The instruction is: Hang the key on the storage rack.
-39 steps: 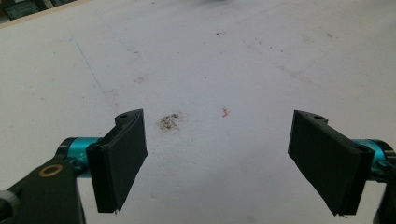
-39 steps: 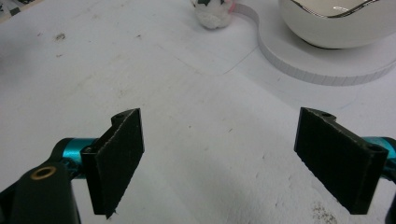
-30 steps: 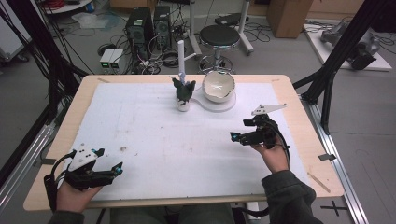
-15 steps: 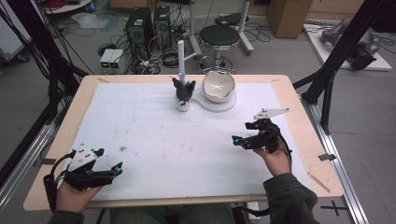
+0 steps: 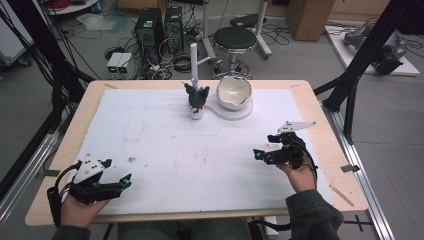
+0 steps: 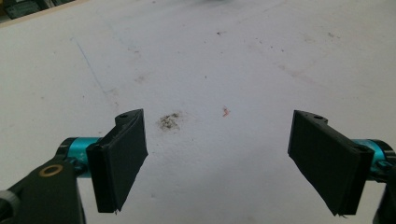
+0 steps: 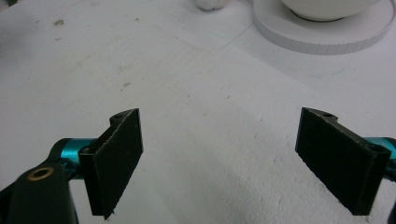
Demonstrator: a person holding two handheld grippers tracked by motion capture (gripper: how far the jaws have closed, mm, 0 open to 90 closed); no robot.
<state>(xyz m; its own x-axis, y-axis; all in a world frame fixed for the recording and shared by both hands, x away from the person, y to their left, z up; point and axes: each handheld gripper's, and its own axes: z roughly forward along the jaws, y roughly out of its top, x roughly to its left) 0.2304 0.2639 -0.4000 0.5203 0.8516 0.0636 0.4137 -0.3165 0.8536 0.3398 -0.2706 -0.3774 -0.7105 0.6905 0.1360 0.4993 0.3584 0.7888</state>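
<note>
My right gripper (image 5: 272,154) has edged forward toward the bowl (image 5: 233,93) at the table's far edge, jaws wide and empty; my left gripper (image 5: 112,183) waits, likewise wide, holding nothing

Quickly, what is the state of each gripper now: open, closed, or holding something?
Left gripper: open, holding nothing, above the white mat.
Right gripper: open, holding nothing.
</note>
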